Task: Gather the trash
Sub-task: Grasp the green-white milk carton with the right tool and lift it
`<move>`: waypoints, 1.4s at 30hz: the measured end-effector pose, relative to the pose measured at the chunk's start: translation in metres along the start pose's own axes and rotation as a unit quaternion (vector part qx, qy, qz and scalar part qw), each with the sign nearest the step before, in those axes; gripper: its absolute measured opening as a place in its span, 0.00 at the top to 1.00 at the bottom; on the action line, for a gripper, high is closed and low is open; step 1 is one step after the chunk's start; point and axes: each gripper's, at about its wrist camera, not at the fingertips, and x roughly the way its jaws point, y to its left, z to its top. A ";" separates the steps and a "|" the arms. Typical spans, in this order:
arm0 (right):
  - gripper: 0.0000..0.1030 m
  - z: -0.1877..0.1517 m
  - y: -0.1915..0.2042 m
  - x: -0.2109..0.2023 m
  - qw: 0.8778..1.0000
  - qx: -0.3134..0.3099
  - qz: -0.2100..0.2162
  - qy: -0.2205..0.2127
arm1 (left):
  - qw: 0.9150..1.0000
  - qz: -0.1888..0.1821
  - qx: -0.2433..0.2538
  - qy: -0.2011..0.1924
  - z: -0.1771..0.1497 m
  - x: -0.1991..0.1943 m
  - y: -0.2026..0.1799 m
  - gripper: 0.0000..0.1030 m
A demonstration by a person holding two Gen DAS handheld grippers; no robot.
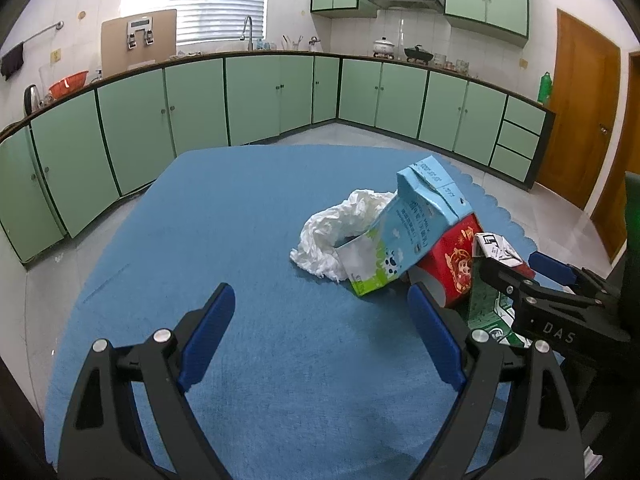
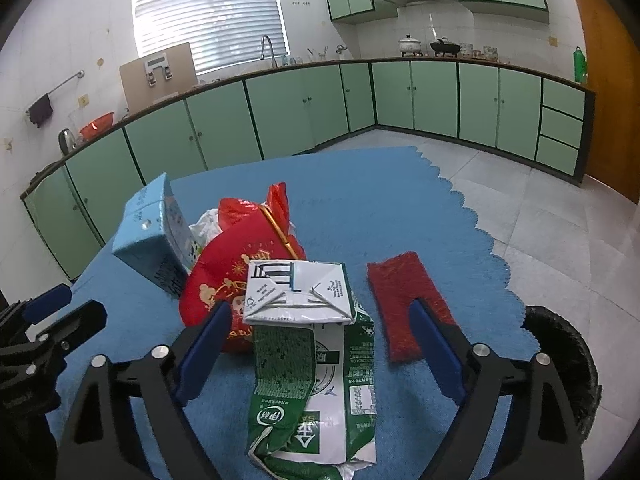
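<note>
On the blue tablecloth (image 1: 240, 220) the trash lies in a heap. It holds a crumpled white bag (image 1: 340, 232), a tilted light-blue milk carton (image 1: 416, 224), a red printed bag (image 1: 452, 264) and a flattened green-and-white carton (image 2: 316, 368). My left gripper (image 1: 320, 296) is open over bare cloth, just left of and short of the blue carton. My right gripper (image 2: 320, 310) is open with the green-and-white carton between its jaws, and neither pad touches it. A red scouring pad (image 2: 404, 304) lies flat beside the right finger. Each gripper shows at the edge of the other's view.
A black bin (image 2: 568, 360) stands on the floor at the table's right edge. The tablecloth's scalloped edge (image 2: 480, 232) runs along the right side. Green kitchen cabinets (image 1: 260, 96) line the far walls, and a wooden door (image 1: 584, 112) is at the right.
</note>
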 end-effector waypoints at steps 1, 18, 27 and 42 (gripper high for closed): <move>0.18 0.000 0.000 0.001 1.000 0.001 0.002 0.001 | 1.000 0.000 0.000 0.001 0.000 0.001 0.000 0.17; 0.48 -0.001 -0.002 0.003 0.999 -0.009 0.035 0.011 | 1.000 -0.010 0.006 0.004 0.001 0.003 -0.011 0.17; 0.48 0.003 -0.011 -0.014 0.999 0.002 0.039 -0.004 | 1.000 -0.015 0.009 0.003 0.003 0.002 -0.016 0.17; 0.48 0.023 -0.034 -0.055 0.999 0.026 0.033 -0.035 | 0.999 -0.034 0.019 -0.018 0.018 0.000 -0.043 0.17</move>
